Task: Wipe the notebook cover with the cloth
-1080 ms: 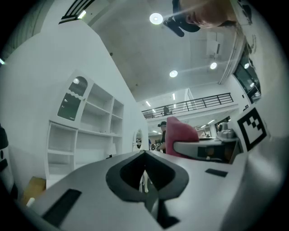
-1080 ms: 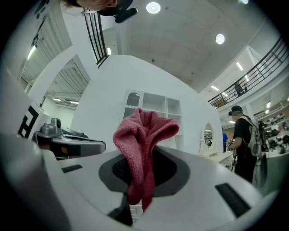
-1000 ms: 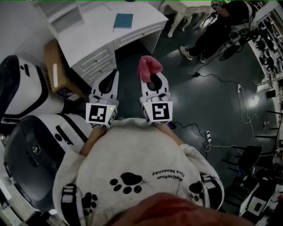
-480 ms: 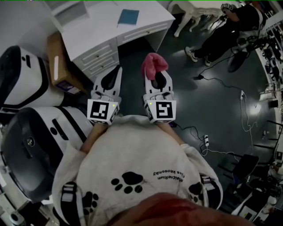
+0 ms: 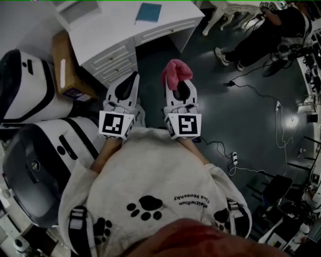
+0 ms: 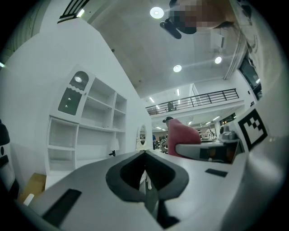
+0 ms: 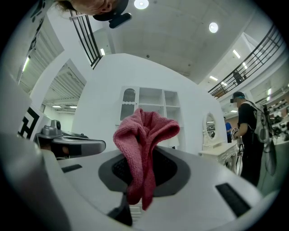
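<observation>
The fingers of the right gripper are closed on the cloth, which is bunched above them. The fingers of the left gripper are pressed together, with nothing held. The notebook is seen flat on the tabletop, well ahead of both.

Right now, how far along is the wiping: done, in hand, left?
Done: the pink cloth is clamped in the right gripper. In hand: both grippers hover short of the white desk; the left gripper is shut, empty. Left: wiping the blue notebook lying on it.
</observation>
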Motion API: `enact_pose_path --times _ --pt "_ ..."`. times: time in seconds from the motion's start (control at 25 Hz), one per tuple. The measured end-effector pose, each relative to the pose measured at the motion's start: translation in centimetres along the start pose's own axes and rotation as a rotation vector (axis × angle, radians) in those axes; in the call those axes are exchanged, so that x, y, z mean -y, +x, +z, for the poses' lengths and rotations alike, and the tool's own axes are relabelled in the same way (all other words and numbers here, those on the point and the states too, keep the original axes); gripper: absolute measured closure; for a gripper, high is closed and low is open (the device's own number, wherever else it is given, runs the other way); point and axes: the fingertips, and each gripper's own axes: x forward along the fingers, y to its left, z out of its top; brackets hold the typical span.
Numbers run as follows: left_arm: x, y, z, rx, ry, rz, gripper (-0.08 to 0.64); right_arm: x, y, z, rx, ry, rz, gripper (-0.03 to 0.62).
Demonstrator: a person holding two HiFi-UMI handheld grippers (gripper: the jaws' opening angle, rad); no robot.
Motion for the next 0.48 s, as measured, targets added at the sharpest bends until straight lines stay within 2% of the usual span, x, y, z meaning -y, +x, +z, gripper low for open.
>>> enact_pose_path --times 0.2,0.48 --pt "-2.5 2.5 0.0 0.02 -0.004 -0.025 0.549 0.4 3.5 -0.2 0.002 -0.015 -0.015 0.512" --pt "-8.8 8.7 1.4 0.042 0.013 -0.082 0.549 1.4 11.5 0.5 0.011 -0.034 -0.063 0.512"
